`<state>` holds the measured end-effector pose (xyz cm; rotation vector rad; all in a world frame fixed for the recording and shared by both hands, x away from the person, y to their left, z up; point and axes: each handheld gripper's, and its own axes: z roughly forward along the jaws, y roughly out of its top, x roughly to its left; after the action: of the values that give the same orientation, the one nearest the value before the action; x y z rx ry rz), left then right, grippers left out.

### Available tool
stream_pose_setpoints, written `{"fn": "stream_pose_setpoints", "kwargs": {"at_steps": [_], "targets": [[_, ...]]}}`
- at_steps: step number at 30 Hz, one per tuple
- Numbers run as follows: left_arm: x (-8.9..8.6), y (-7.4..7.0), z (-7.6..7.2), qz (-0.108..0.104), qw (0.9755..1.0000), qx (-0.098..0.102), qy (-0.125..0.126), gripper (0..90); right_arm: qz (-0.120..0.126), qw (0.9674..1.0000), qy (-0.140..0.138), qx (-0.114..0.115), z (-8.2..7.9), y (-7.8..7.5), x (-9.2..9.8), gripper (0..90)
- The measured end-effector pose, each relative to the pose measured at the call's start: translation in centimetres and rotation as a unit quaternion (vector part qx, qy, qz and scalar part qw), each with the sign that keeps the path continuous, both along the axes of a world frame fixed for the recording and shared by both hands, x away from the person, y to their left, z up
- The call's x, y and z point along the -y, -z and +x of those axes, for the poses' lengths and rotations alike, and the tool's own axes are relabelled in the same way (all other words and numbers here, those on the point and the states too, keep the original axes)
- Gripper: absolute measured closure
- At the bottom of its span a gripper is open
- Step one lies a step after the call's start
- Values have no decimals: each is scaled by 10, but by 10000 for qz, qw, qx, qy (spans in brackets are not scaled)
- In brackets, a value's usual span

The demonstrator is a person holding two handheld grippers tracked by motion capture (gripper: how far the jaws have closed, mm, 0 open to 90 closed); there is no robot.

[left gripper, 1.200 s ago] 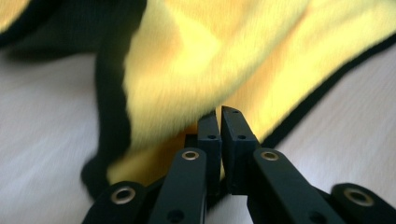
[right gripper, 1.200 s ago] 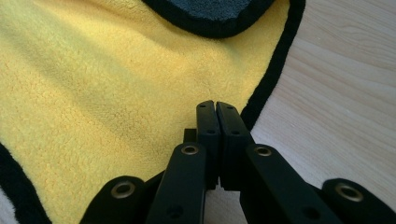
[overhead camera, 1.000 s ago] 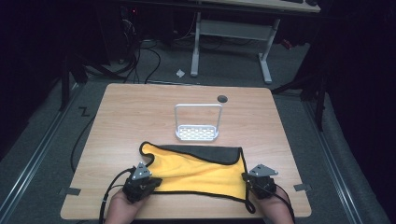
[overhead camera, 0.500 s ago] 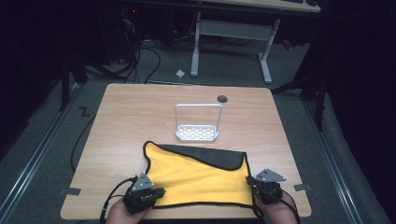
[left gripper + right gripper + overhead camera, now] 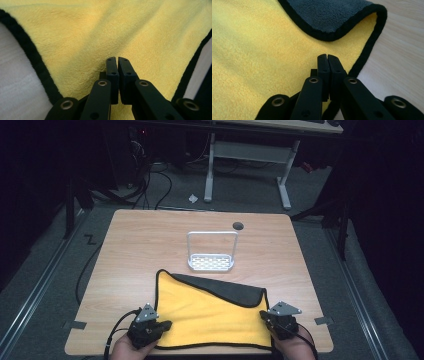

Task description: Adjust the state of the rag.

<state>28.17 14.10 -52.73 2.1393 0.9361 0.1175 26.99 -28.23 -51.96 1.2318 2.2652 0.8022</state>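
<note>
At the near edge of the worktop (image 5: 140, 240), two hands, each with a claw at a near corner of the yellow cloth (image 5: 215, 315). Left claw (image 5: 117, 61) clenched, jaws all but touching after a slight further closing just now, tips down on the yellow pile; whether any fabric is pinched between them, impossible to tell. Right claw (image 5: 327, 58) clenched likewise, resting on the cloth just beside its black-trimmed right edge. Cloth spread flat across the near middle of the worktop, far edge folded over toward the right to show the grey underside (image 5: 329, 12). Just beyond the cloth, apart from it, a small white rack (image 5: 211, 252) with a perforated base and upright wire handle. Farther still, a dark round hole (image 5: 238, 225) near the far edge.
</note>
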Motion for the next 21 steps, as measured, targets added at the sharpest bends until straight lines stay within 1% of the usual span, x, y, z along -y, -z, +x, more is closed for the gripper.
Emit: {"fn": "stream_pose_setpoints", "kwargs": {"at_steps": [1,3,5,6,7,8,9,11,12,13,14,16,17,18,19,20,21], "targets": [[-1,0,-2,16,10000,13,22,873,-21,10000,22,7,-4,0,0,896],[-3,0,-5,-38,10000,-80,16,873,-52,10000,-18,9,-12,0,0,895],[-5,-1,-7,-25,9999,-103,83,872,-88,9999,-78,16,-16,0,0,895],[-5,-2,-6,6,9999,-65,109,868,-86,9999,-80,12,-16,0,0,893],[-5,-5,-5,-42,9999,5,97,861,-87,9999,-72,33,-16,-1,0,893],[-6,-7,-3,-154,9998,76,69,855,-66,9999,-51,67,-15,-1,0,893],[-6,-10,0,-258,9996,142,-9,847,-36,9999,-31,104,-14,-2,1,893],[-4,-15,10,-299,9990,306,-127,804,41,9999,-9,133,-11,-2,2,892],[-2,-16,18,-290,9988,351,-156,790,102,9999,0,134,-10,-3,2,891],[0,-16,24,-261,9987,366,-221,772,195,9997,11,168,-8,-4,2,889],[1,-16,31,-225,9986,362,-303,761,234,9995,12,207,-7,-6,1,887],[2,-15,45,-208,9983,342,-421,740,398,9987,-28,309,-3,-12,-3,875],[2,-14,50,-187,9978,358,-520,725,467,9983,-52,352,0,-16,-6,862],[2,-13,54,-154,9972,388,-626,713,461,9981,-79,401,5,-20,-10,853],[1,-12,55,-165,9963,437,-720,701,434,9978,-124,480,11,-25,-14,847],[0,-10,55,-164,9954,517,-786,692,459,9973,-132,561,17,-30,-19,842],[-1,-8,54,-114,9944,601,-859,679,476,9967,-161,639,24,-35,-23,828]]}}
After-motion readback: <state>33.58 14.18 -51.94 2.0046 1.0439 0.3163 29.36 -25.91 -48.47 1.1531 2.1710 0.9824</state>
